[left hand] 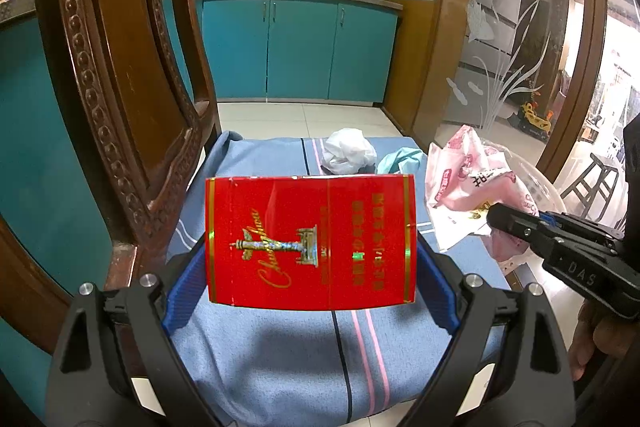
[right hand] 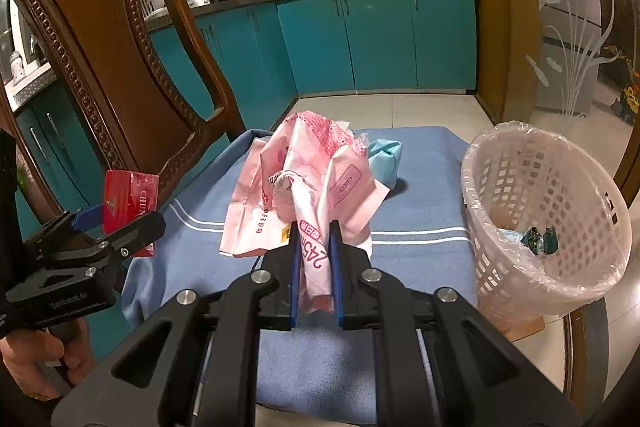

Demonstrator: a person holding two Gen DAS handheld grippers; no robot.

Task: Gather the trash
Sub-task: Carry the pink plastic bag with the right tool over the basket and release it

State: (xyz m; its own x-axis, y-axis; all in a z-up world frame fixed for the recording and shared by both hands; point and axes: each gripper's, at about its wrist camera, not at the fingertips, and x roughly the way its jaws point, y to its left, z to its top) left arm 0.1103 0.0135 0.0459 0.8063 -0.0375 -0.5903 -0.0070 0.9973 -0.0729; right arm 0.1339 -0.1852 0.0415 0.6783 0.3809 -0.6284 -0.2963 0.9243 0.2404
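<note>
Trash rides in both: left hand-held gripper clamps a red cigarette pack; right hand-held gripper pinches a pink wrapper beside the basket.

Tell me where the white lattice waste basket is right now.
Right wrist view, far right: the white plastic lattice waste basket with a clear liner stands beside the blue striped cloth, right of the pink plastic bag.

left claw clamped, right claw clamped

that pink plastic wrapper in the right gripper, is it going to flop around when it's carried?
Probably floppy: the crumpled pink plastic wrapper fans out loosely above the right hand-held gripper. Likely light, since only a narrow pinched strip holds it up.
</note>
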